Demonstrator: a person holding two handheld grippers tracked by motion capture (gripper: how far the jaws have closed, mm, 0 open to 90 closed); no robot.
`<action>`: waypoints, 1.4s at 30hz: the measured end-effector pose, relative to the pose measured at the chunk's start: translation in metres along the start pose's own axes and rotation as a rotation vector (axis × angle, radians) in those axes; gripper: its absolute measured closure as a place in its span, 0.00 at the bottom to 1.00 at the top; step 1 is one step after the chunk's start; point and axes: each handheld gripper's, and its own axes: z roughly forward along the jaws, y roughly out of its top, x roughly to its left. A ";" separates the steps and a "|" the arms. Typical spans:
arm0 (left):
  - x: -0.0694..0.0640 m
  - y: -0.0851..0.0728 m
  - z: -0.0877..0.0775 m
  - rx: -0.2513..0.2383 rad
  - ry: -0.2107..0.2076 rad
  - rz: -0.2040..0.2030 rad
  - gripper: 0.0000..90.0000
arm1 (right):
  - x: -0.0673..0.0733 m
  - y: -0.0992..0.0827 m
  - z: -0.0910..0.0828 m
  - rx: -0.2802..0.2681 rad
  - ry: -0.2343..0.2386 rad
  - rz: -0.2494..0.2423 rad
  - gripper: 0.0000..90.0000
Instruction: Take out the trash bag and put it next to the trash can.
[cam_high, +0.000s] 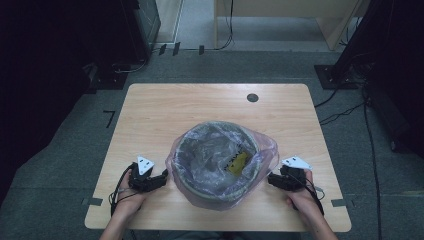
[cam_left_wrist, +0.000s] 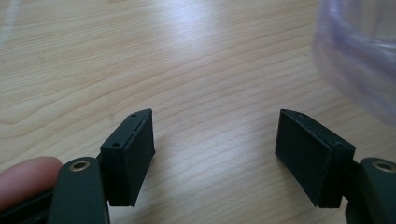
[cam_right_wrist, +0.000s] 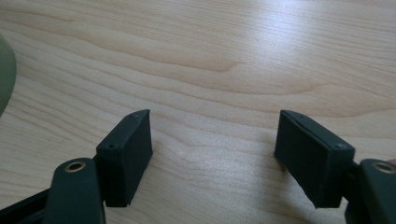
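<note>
A round grey-green bin (cam_high: 218, 192) stands in the middle of the wooden table (cam_high: 150, 115), lined with a clear purplish plastic bag (cam_high: 267, 147). A yellow packet (cam_high: 237, 162) lies inside. My left gripper (cam_high: 163, 175) rests on the table just left of the bin, open, with bare wood between its fingers (cam_left_wrist: 135, 151); the bag's edge (cam_left_wrist: 359, 56) shows at the upper right of the left gripper view. My right gripper (cam_high: 272, 179) rests just right of the bin, open over bare wood (cam_right_wrist: 210, 140), with the bin's rim (cam_right_wrist: 5, 74) at the far left of the right gripper view.
A small round hole (cam_high: 252, 97) sits near the table's far edge. Dark equipment (cam_high: 60, 45) and cables (cam_high: 345, 112) lie on the carpet around the table. Bare tabletop stretches beyond the bin and at both sides.
</note>
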 end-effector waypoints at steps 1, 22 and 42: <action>-0.001 0.000 0.000 0.003 -0.020 0.005 0.30 | 0.000 0.000 0.000 0.000 0.000 0.000 0.29; -0.033 0.004 0.003 -0.009 -0.270 0.004 0.26 | 0.004 0.000 0.000 -0.005 -0.012 -0.009 0.29; -0.040 0.027 -0.046 -0.333 -0.308 -0.068 0.27 | 0.048 0.025 -0.046 -0.244 0.080 0.021 0.29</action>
